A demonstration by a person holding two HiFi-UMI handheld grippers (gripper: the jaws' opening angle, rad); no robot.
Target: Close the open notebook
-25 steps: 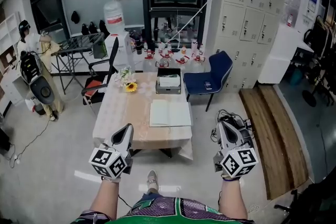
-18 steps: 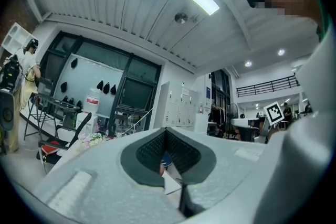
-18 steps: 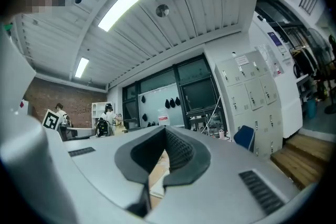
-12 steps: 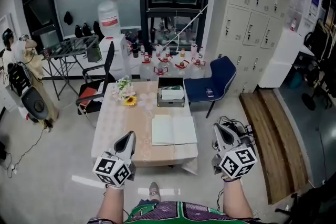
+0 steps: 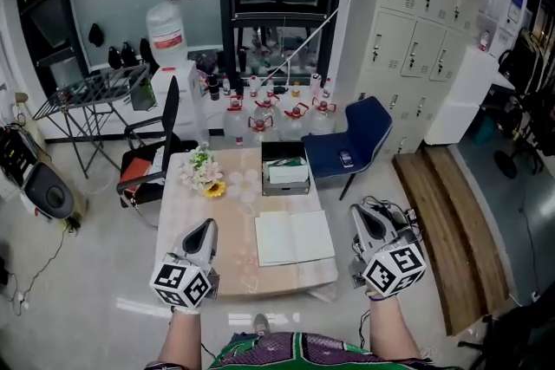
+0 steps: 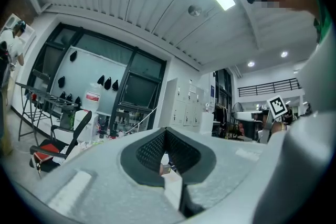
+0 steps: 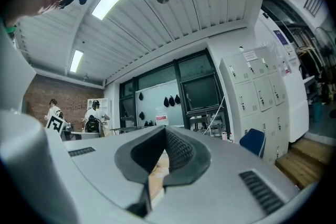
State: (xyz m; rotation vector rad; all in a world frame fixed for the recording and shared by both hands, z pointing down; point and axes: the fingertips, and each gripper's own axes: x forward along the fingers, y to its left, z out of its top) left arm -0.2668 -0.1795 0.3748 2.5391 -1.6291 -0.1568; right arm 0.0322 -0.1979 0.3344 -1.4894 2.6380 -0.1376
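Head view shows the open notebook (image 5: 295, 237) lying flat with its pale pages up on the cloth-covered surface (image 5: 227, 217), near that surface's front right corner. It sits between the two pairs of jaws, to the right of the left gripper (image 5: 206, 226) and to the left of the right gripper (image 5: 361, 213), and touches neither. The left gripper's jaws show over the near left part of the surface, while the right gripper's jaws are just off its right edge, above the floor. Ahead of the left jaws, at the far end of the surface, lies a bunch of flowers (image 5: 200, 172). Straight beyond the notebook stands a dark box (image 5: 285, 170) with a white pack in it. Ahead of the right jaws, off the surface, is a blue chair (image 5: 355, 134). In the left gripper view the ribbed jaws meet at their tips with nothing between them. The right gripper view shows the same: jaws together and empty.
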